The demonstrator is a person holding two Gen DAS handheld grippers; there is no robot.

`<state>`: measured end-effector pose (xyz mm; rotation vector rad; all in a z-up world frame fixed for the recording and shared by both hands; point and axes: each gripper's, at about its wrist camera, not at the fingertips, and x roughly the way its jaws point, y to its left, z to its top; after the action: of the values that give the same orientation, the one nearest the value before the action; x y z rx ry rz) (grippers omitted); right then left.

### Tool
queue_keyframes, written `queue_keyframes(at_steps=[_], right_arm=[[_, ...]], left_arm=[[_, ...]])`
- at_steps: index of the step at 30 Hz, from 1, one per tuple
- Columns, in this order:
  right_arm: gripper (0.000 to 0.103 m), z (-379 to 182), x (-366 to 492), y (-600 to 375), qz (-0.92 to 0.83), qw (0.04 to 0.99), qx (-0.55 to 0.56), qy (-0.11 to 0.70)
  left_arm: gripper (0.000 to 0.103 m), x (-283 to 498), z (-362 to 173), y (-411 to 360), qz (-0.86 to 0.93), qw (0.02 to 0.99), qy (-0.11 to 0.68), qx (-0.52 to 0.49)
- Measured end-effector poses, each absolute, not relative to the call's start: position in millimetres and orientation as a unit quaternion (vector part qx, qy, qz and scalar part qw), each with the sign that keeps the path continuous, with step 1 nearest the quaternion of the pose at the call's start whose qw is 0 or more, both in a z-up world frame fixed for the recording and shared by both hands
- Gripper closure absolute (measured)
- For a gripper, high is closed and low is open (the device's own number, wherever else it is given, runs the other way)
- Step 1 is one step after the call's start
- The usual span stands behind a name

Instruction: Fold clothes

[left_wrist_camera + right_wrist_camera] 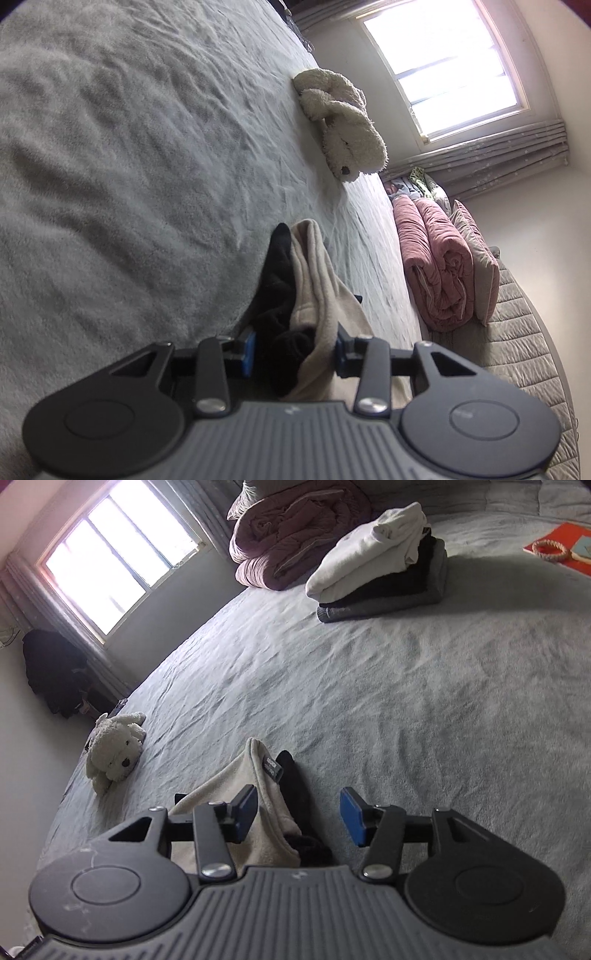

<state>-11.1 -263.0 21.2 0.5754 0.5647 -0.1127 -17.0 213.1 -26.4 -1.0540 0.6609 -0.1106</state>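
Both grippers are hovering at a beige-and-black garment on the grey bed

The left gripper [293,341] is straddling the bunched garment [314,288], cloth filling the gap, though whether its pads are pressing is unclear; the right gripper [299,812] is standing apart, cloth lying loose beside its left pad, likely between grips. The bed cover [424,709] is offering wide open room ahead for spreading; the folded stack [376,579] and plush dog [114,749] are sitting well apart, the dog near the bed's edge

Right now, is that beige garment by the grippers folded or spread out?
Bunched rather than spread or neatly folded: the beige garment lies in a narrow heap on the bed, with black fabric tucked alongside.
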Motion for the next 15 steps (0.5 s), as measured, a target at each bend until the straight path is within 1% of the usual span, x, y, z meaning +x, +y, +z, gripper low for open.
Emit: queue_keyframes(at_steps=[4, 7, 12, 15], right_arm=[[0.049, 33, -9, -226, -0.043, 0.958, 0.162, 0.234], [0.049, 37, -4, -195, -0.013, 0.973, 0.087, 0.213], [0.055, 33, 8, -144, 0.043, 0.978, 0.010, 0.205], [0.059, 29, 16, -120, 0.068, 0.975, -0.016, 0.211]], left_arm=[[0.071, -20, -26, 212, -0.042, 0.818, 0.303, -0.487], [0.071, -21, -26, 213, -0.043, 0.822, 0.299, -0.483], [0.072, -23, -28, 214, -0.047, 0.827, 0.293, -0.478], [0.071, -24, -29, 215, -0.052, 0.826, 0.292, -0.480]])
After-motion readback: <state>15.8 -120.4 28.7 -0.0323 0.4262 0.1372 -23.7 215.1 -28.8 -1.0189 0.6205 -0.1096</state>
